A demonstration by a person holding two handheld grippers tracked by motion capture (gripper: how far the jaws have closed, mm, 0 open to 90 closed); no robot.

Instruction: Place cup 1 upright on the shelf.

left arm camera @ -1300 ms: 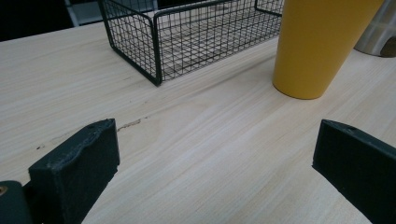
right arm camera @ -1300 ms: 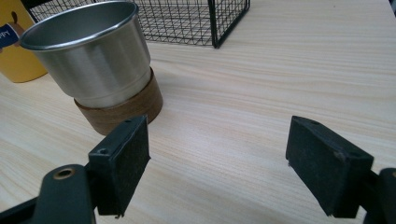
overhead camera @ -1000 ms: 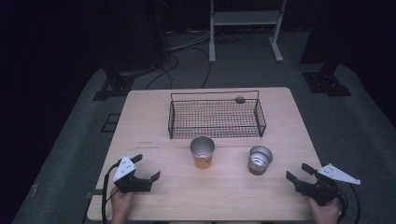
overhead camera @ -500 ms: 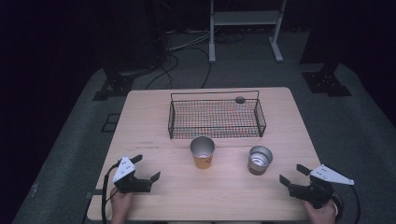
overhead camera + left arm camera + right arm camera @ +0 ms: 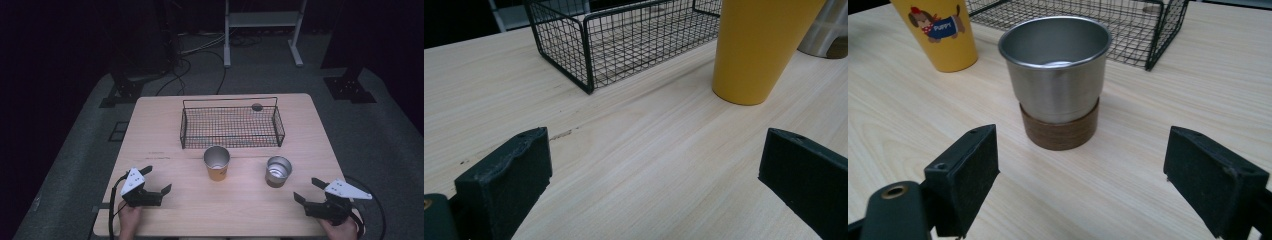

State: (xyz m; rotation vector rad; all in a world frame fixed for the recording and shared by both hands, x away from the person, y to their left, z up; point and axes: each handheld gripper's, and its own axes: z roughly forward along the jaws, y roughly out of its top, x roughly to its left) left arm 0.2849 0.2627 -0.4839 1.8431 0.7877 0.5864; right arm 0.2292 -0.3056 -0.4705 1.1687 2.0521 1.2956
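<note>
We've got the left gripper [image 5: 157, 181] low at the near left edge, jaws spread wide, nothing between them. Our right gripper [image 5: 307, 189] sits near the right corner, jaws just opened and empty, hand [image 5: 344, 229] behind.

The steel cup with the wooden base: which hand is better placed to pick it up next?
The right. Its tongs stand open, nothing between them, facing the steel cup. The left tongs face the yellow cup instead.
</note>
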